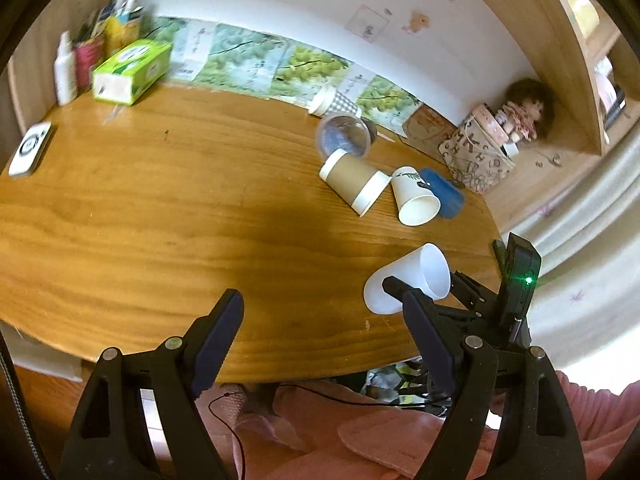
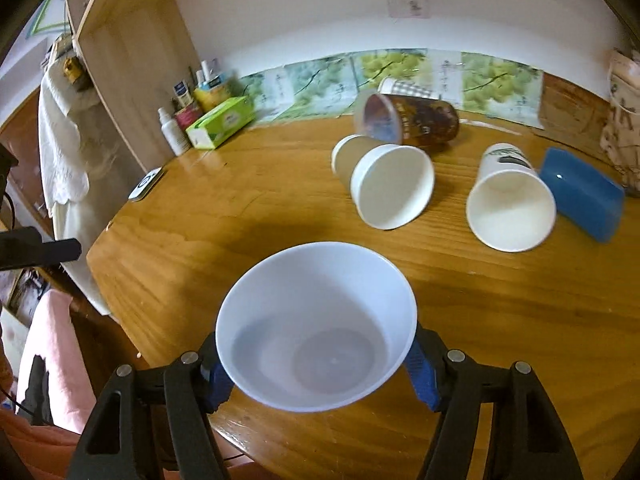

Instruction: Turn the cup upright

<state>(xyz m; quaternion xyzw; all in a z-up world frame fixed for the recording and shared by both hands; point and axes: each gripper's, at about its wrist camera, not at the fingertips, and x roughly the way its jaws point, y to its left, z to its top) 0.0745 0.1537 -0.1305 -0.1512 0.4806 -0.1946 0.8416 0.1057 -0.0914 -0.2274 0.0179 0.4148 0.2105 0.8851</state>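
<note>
My right gripper [image 2: 316, 364] is shut on a plain white plastic cup [image 2: 316, 328], held tilted above the wooden table [image 2: 200, 240] near its front edge, mouth toward the camera. The left wrist view shows the same cup [image 1: 408, 280] held in the right gripper [image 1: 452, 300] at the table's right front. My left gripper [image 1: 324, 324] is open and empty over the front edge. Several other cups lie on their sides further back: a brown-sleeved paper cup [image 2: 384, 184], a white printed paper cup [image 2: 510, 204], a clear plastic cup [image 2: 404, 120] and a checked cup [image 2: 404, 88].
A blue sponge-like block [image 2: 582, 196] lies right of the printed cup. A green tissue box [image 2: 220, 122], bottles and a white remote [image 2: 145, 184] sit at the back left. A patterned bag with a doll [image 1: 480, 156] stands at the back right. Wooden shelf panels flank the table.
</note>
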